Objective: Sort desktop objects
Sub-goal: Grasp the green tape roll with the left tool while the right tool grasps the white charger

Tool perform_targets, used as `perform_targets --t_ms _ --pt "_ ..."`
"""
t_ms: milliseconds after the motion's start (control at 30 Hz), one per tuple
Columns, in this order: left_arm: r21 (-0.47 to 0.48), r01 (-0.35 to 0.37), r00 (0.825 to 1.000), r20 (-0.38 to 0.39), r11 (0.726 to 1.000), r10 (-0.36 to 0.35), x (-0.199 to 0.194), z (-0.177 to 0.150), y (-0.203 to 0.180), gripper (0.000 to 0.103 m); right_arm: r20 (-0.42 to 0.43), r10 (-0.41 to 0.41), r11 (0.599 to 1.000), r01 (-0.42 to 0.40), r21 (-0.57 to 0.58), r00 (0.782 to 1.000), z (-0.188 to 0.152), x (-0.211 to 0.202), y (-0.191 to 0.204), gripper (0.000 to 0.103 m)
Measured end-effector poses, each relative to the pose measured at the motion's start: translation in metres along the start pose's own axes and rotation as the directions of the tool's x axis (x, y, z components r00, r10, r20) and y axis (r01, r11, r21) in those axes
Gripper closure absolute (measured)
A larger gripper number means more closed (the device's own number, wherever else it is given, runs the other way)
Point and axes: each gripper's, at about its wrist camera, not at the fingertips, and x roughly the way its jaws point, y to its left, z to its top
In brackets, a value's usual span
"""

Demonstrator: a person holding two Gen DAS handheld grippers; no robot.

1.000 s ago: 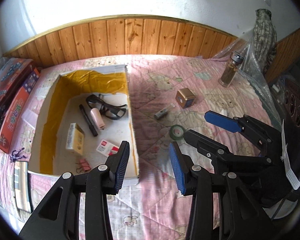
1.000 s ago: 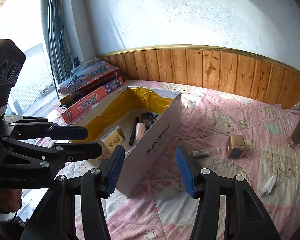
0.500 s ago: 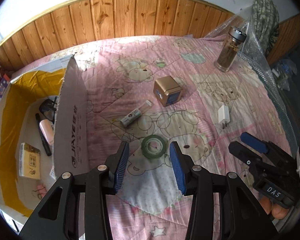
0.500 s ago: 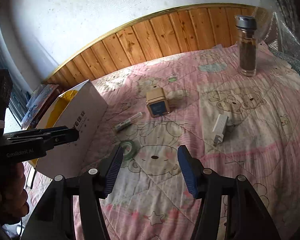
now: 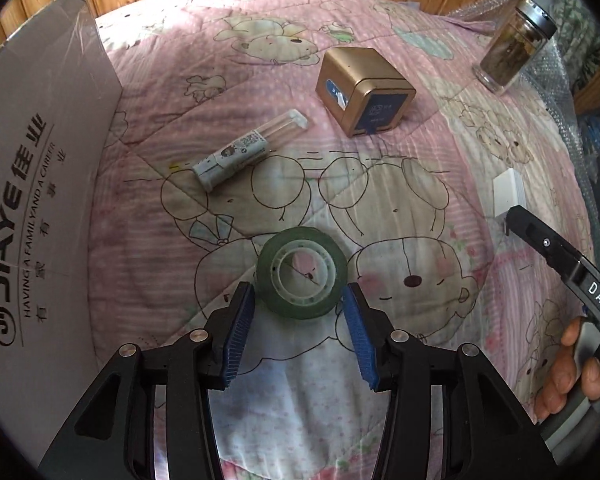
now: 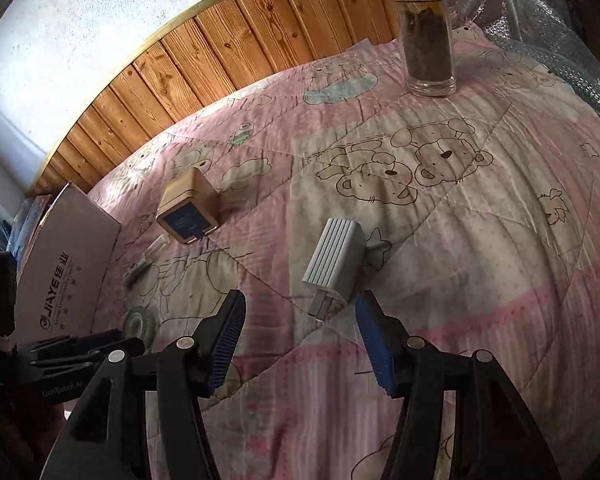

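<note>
Now the roll of green tape (image 5: 302,274) is lying flat on the pink quilt (image 5: 380,208), and the left gripper (image 5: 298,334) is hanging just over its near edge with a blue pad on either side. Its jaws have just been opening wider; the pads are not touching the roll, so nothing is gripped yet. A second ago this gripper was looking into the cardboard box (image 5: 32,184) from above; since then it has dropped toward the tape, which suggests the tape is the next thing headed for the box.

The right gripper (image 6: 300,344) is doing the same over the white charger (image 6: 336,266). Its jaws have been opening a little too, and they are standing released, with the charger's prongs pointing in between the tips but clear of the pads.

Farther out, a small tube (image 5: 250,150) is lying between the tape and the box, and a gold cube (image 5: 364,90) is sitting beyond it, well apart from the tape. A glass jar (image 6: 424,28) is standing upright near the far edge, close to the wooden wall panels (image 6: 236,52).

The quilt around both targets is bare, so each gripper seems to have room to close. The box wall is standing tall just left of the tape; a lift will probably need to clear that rim.
</note>
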Motion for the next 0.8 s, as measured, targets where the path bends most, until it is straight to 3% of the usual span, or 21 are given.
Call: perform_targets --t_ms 133,267,433,600,800 --pt "0.018 -0.016 0.999 0.040 1.000 0.016 0.002 0.004 -0.004 0.049 -0.019 -0.005 1.000 0.004 -0.026 1.000 0.006 0.016 -0.002 0.048" --pt "0.044 -0.044 0.997 0.066 0.998 0.041 0.006 0.006 -0.010 0.046 -0.016 -0.017 0.999 0.016 -0.047 1.000 0.013 0.022 -0.004 0.074" --pt "0.089 -0.086 0.991 0.115 0.992 0.075 0.007 0.002 -0.017 0.053 -0.016 0.022 0.999 -0.023 -0.028 1.000 0.015 0.022 -0.011 0.075" --pt "0.037 -0.020 0.995 0.104 0.999 0.016 0.002 0.004 -0.007 0.054 -0.015 0.034 0.999 -0.035 -0.027 0.999 0.017 0.018 -0.010 0.075" --pt "0.008 0.001 0.992 0.126 1.000 -0.002 -0.019 0.002 -0.005 0.054 -0.013 0.067 0.996 -0.068 -0.056 0.998 0.011 0.004 0.006 0.075"
